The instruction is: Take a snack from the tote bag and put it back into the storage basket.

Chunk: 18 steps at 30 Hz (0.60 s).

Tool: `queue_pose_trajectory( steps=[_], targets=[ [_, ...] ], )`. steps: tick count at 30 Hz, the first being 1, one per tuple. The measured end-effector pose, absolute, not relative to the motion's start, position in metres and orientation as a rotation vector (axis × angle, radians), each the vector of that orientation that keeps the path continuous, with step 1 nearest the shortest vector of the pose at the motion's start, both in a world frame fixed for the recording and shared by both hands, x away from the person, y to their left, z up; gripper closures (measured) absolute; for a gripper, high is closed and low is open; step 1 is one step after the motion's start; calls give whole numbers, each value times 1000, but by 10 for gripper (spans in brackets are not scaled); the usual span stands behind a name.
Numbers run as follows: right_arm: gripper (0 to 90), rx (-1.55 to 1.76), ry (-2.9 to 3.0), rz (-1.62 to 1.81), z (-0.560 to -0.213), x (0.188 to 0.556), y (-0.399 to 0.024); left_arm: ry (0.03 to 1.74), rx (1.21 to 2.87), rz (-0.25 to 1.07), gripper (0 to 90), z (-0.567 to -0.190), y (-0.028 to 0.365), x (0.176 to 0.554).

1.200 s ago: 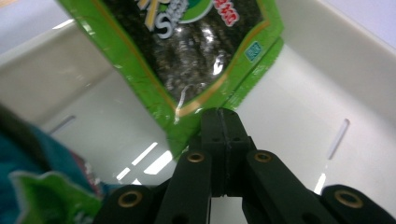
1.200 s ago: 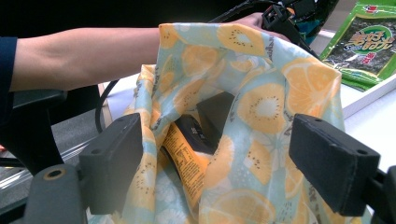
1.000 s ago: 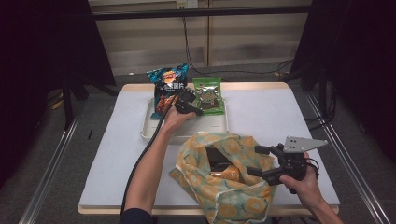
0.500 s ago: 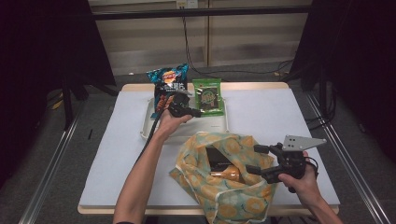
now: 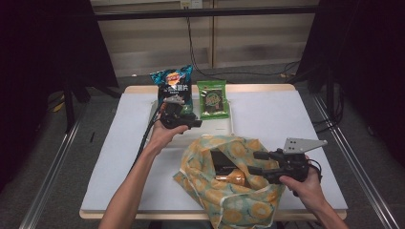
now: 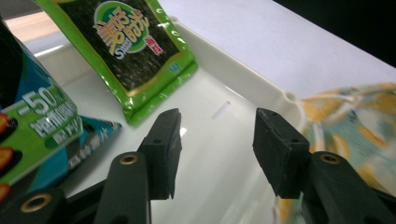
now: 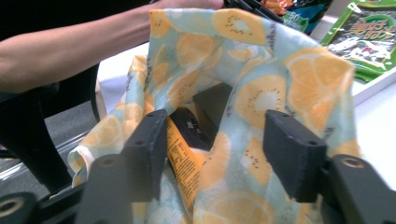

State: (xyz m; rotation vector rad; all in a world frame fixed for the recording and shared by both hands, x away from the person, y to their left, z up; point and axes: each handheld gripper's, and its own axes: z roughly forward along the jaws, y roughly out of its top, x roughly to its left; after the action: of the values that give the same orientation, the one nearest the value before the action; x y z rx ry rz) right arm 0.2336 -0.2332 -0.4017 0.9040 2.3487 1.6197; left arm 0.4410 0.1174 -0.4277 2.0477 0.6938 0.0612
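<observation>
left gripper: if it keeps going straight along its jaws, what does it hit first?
Probably the white tray floor or its far wall: the left gripper stands open over bare tray, green packet off to one side. Depth unclear.

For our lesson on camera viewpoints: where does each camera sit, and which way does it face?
High view: above the table's near side, facing forward and down; both forearms show.
Left gripper view: on the left tongs, facing the white tray; empty jaws.
Right gripper view: on the right tongs, facing the fruit-print bag.
Shared: the green snack packet.
</observation>
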Motion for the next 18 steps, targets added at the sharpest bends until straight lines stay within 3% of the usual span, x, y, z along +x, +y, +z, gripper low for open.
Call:
queue_pose_trajectory(
  steps=[2, 6, 14, 18],
  targets=[
    [449, 897, 2362, 1617, -402, 234, -232, 701, 2019, 48, 472, -424, 124, 432],
    [492, 876, 2381, 1610, -398, 235, -227, 666, 2015, 60, 468, -416, 134, 415],
    [612, 872, 2407, 1601, -394, 239, -221, 589, 1976, 83, 628, -402, 155, 382],
    [674, 863, 2445, 1570, -393, 241, -217, 577, 1964, 75, 661, -397, 162, 367]
  ],
)
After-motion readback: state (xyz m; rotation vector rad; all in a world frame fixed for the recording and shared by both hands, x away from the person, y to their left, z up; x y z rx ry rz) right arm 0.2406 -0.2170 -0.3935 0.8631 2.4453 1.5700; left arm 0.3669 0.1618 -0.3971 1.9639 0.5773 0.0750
